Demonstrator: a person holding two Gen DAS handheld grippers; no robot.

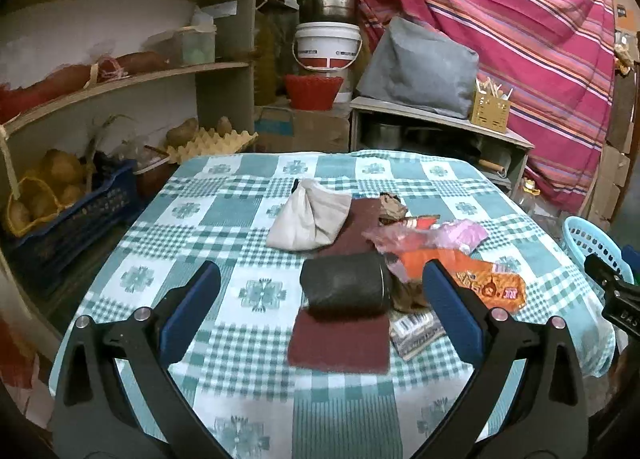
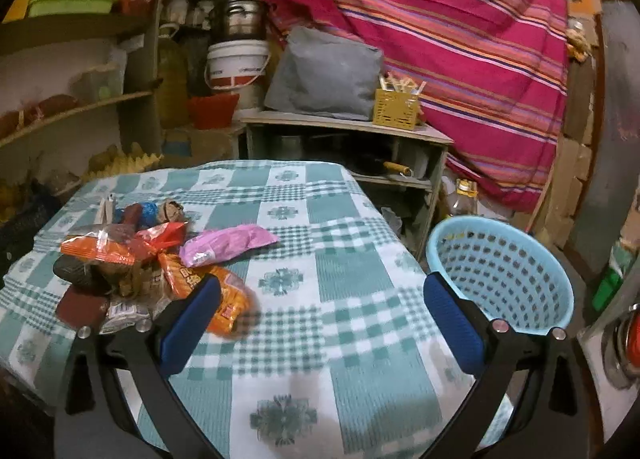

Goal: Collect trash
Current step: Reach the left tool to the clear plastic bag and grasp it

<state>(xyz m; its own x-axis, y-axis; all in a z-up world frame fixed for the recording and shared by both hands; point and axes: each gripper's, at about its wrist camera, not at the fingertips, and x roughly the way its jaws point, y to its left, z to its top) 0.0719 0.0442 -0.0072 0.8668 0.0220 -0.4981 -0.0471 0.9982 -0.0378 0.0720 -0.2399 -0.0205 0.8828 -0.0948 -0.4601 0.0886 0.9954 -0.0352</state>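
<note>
Trash (image 2: 160,259) lies in one heap on the worktop (image 2: 320,339), toward its left side in the right wrist view and right of centre in the left wrist view. Both tools hang above the checked cloth with their blue pads spread wide and nothing between them: the left tool (image 1: 320,299) over the near end of the heap, the right tool (image 2: 322,299) over bare cloth to the right of it.

Closest to the left tool lie one dark cylindrical roll (image 1: 346,289) on one maroon pad (image 1: 340,343), and one printed packet (image 1: 416,329) beside them. Next come two orange wrappers, the larger (image 1: 488,285) under the left tool's right finger and another (image 2: 96,249) further back. One pink wrapper (image 2: 228,243) stretches out to the right of the heap, with one red wrapper (image 2: 160,235) just beside it. Behind the roll sits one pale cloth pouch (image 1: 308,219).

One light blue perforated basket (image 2: 500,275) stands off the worktop's right edge.
</note>
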